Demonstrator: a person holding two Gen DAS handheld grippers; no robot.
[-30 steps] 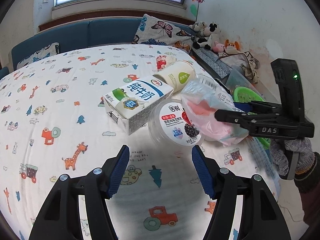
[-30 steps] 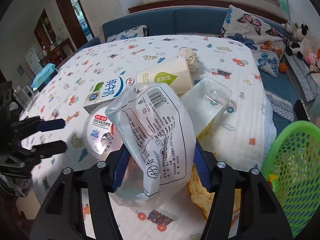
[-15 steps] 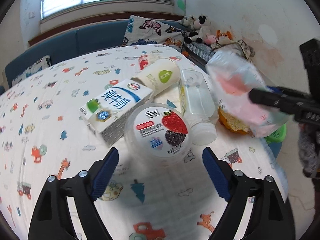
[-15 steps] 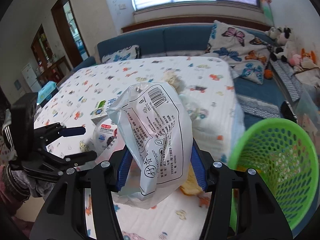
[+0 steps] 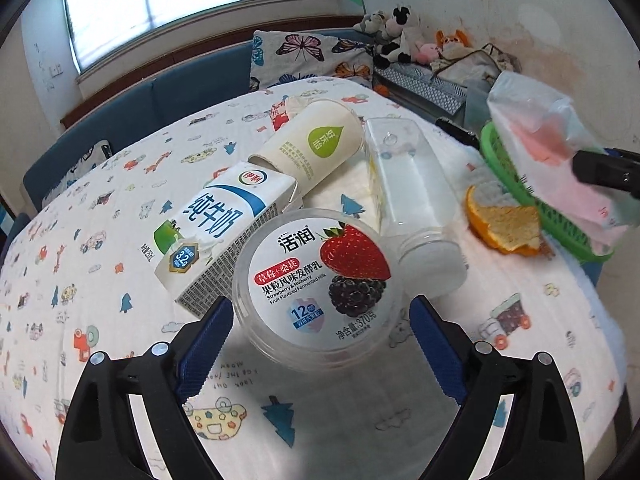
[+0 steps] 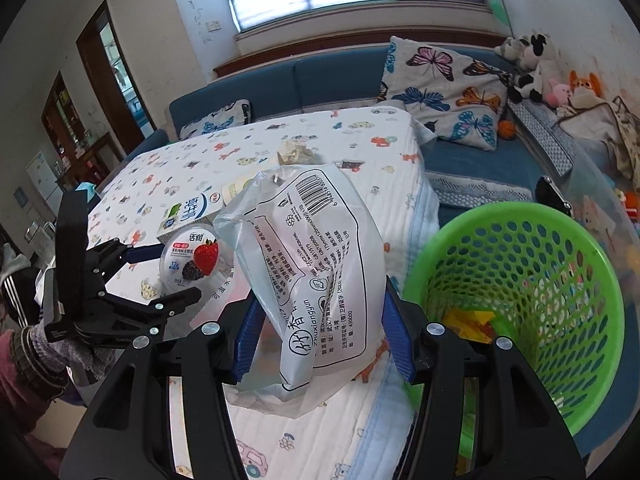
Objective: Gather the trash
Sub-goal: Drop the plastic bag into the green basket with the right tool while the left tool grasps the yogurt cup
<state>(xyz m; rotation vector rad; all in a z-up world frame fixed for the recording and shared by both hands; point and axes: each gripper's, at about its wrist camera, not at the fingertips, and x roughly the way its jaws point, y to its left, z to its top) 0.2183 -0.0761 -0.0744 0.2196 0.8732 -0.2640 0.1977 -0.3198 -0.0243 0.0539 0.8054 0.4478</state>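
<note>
My right gripper [image 6: 320,336] is shut on a crumpled plastic bag [image 6: 316,264] and holds it above the table edge, just left of the green mesh basket [image 6: 520,280]. The bag [image 5: 560,160] and basket [image 5: 516,184] also show at the right of the left wrist view. My left gripper [image 5: 320,332] is open, its blue pads either side of a round yogurt tub [image 5: 316,280] with a strawberry lid, apart from it. A milk carton [image 5: 224,224], a paper cup [image 5: 312,148], a clear jar [image 5: 412,196] and an orange peel [image 5: 500,224] lie behind the tub.
The table [image 5: 100,280] has a cartoon-print cloth. A blue sofa [image 6: 320,76] with butterfly pillows runs behind it. Plush toys [image 6: 532,60] sit at the far right. The basket holds a few yellow scraps [image 6: 472,320].
My right gripper carried the bag up and rightward off the pile to beside the basket. My left gripper moved forward until its open fingers flank the yogurt tub.
</note>
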